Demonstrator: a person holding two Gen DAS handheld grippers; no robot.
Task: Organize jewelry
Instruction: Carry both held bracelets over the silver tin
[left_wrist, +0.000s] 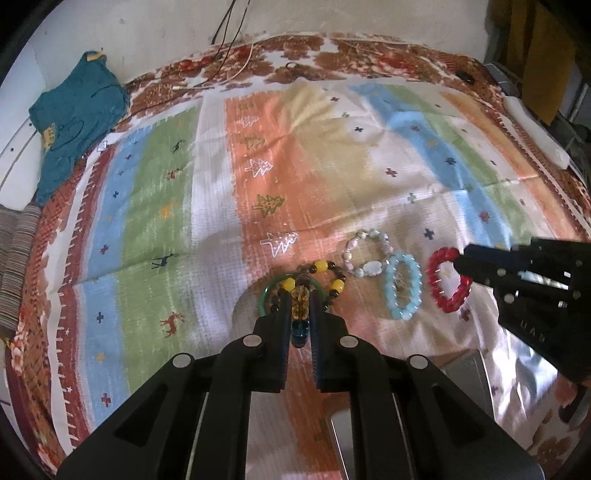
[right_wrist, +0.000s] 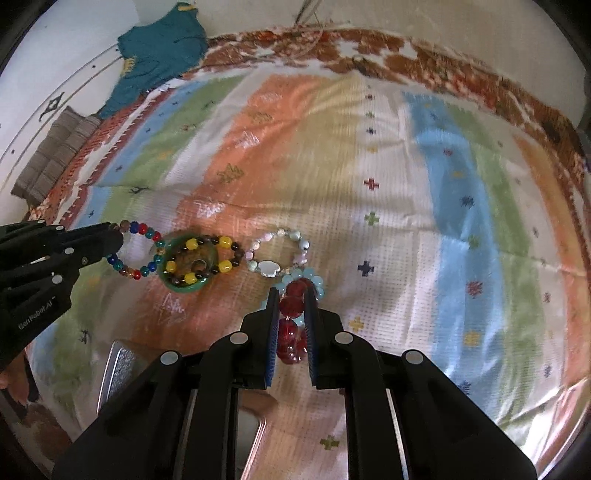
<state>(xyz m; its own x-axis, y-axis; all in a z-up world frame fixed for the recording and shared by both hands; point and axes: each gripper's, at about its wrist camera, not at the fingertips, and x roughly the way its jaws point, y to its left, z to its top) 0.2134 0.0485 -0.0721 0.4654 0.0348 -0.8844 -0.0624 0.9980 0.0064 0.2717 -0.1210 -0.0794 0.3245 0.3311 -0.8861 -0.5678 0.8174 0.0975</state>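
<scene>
My left gripper is shut on a multicolour bead bracelet, whose amber and blue beads sit between its fingers. Just beyond lie a green bangle and a yellow-and-brown bead bracelet on top of it. My right gripper is shut on a red bead bracelet; its red beads show between the fingers. A light-blue bead bracelet and a pale pink-and-white bracelet lie between the two grippers on the striped cloth.
A teal garment lies at the far left edge of the bed. Cables hang at the back wall. A silver tray edge shows near the bottom. A striped cushion is at the left.
</scene>
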